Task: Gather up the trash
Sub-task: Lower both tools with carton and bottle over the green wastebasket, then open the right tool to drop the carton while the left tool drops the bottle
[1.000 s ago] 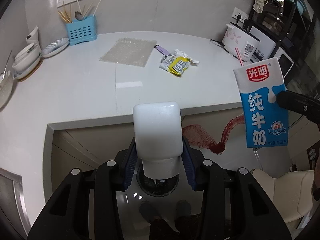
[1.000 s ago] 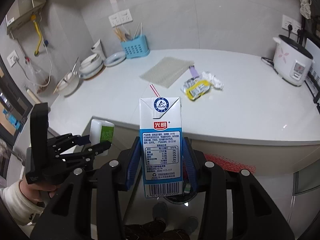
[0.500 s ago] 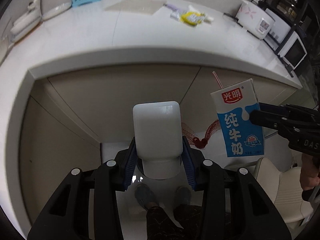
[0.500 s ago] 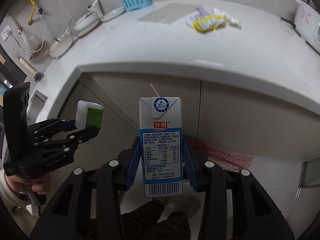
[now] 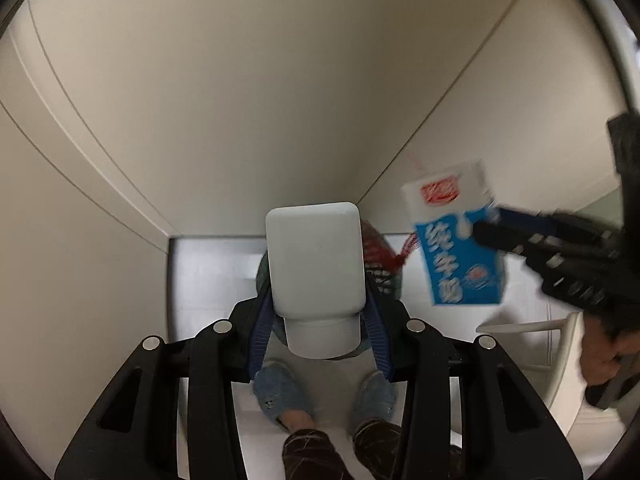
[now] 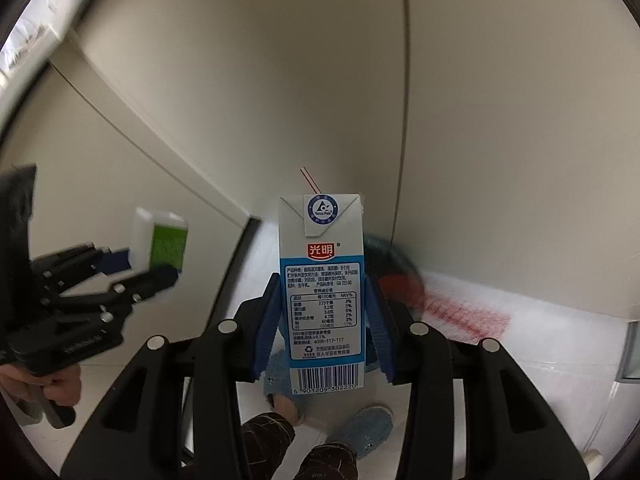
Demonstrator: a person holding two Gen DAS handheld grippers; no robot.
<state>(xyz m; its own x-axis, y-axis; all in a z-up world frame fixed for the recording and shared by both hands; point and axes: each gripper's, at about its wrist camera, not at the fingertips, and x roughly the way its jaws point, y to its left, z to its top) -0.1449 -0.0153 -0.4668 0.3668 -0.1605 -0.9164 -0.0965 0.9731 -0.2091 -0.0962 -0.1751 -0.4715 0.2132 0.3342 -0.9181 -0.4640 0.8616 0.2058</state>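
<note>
Both views have dropped below the tabletop: the wrappers, rice cooker and utensil basket seen 1 s ago are gone, and beige cabinet doors point(image 5: 248, 92) fill the frames. Left tool point(image 5: 316, 320) stays clenched on the white bottle point(image 5: 314, 264) (cap end toward the camera). Right tool point(image 6: 322, 320) stays clamped on the milk carton point(image 6: 322, 296), upright, red straw point(image 6: 310, 180) poking from its top. Carton hangs right of the bottle, closer than before. Below the bottle: a dark round bin point(image 5: 386, 280) with red mesh netting point(image 5: 380, 248) at its rim, partly hidden. Blue slippers point(image 5: 282, 392) on the floor beneath.
</note>
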